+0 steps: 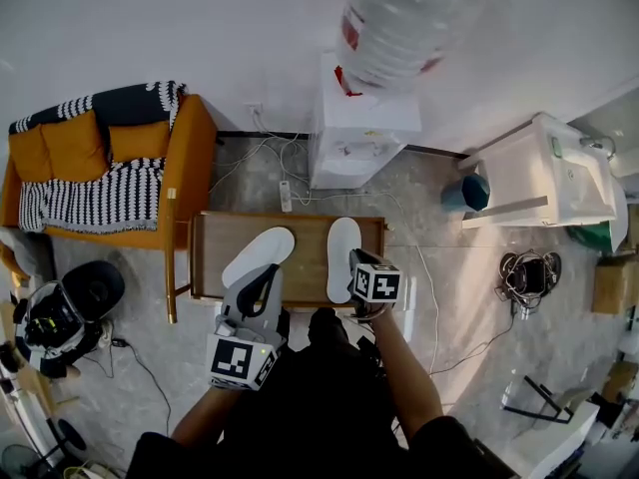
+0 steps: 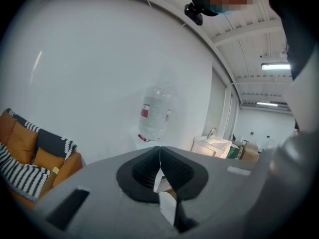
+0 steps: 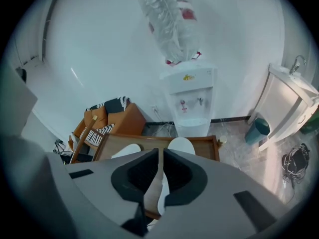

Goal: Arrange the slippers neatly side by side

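Wooden table [image 1: 310, 230] bears two white slippers [image 1: 342, 252]; at its near edge the left gripper [image 2: 159, 158] points almost level and the right gripper [image 3: 160, 158] tilts downward, both clenched empty.

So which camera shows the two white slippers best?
The head view: the left slipper and right slipper lie almost whole on the wooden table. The right gripper view shows only their far ends above its jaws; the left gripper view faces the wall, with at most a white sliver.

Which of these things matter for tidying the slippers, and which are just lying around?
For the job: tilted slipper, straight slipper, low wooden table under them.
Just lying about: water dispenser, orange armchair, blue bin, cable bundle.
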A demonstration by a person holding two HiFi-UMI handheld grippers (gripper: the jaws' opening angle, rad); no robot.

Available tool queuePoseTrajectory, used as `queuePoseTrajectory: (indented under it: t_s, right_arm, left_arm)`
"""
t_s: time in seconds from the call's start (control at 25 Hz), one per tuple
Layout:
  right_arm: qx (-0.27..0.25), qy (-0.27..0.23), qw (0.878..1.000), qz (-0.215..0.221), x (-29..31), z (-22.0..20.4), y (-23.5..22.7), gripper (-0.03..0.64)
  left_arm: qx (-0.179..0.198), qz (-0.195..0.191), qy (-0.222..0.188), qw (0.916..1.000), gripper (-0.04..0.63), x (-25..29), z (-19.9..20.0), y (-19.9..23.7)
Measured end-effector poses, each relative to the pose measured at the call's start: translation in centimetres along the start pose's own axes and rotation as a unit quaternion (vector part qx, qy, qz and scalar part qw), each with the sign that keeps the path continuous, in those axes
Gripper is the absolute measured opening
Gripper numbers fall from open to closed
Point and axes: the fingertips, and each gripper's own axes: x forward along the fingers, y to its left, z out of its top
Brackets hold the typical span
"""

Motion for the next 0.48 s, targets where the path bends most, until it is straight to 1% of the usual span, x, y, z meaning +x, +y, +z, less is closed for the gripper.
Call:
queuePoseTrajectory:
  t_s: [0.12, 0.2, 0.36, 0.48]
  right_arm:
    - [-0.025, -0.047, 0.999, -0.004, -2.4, 2.1, 1.2, 0.026]
    - [-0.045, -0.083, 0.995, -0.011, -4.1, 3.2, 2.0, 0.021]
    - [-0.075, -0.152, 0.985, -0.018, -7.9, 4.9, 4.2, 0.014]
    - [-0.091, -0.200, 0.976, -0.004, -11.0, 5.8, 6.6, 0.014]
  left_arm:
    - [0.000, 0.001, -0.003, 1.0000, 0.017, -0.2, 0.1, -0.1]
    - [0.002, 0.005, -0.003, 1.0000, 0.017, -0.2, -0.1, -0.1]
    - [0.003, 0.009, 0.000, 0.9999, 0.017, -0.7, -0.4, 0.1]
    - [0.000, 0.012, 0.002, 0.9999, 0.017, -1.1, -0.8, 0.2]
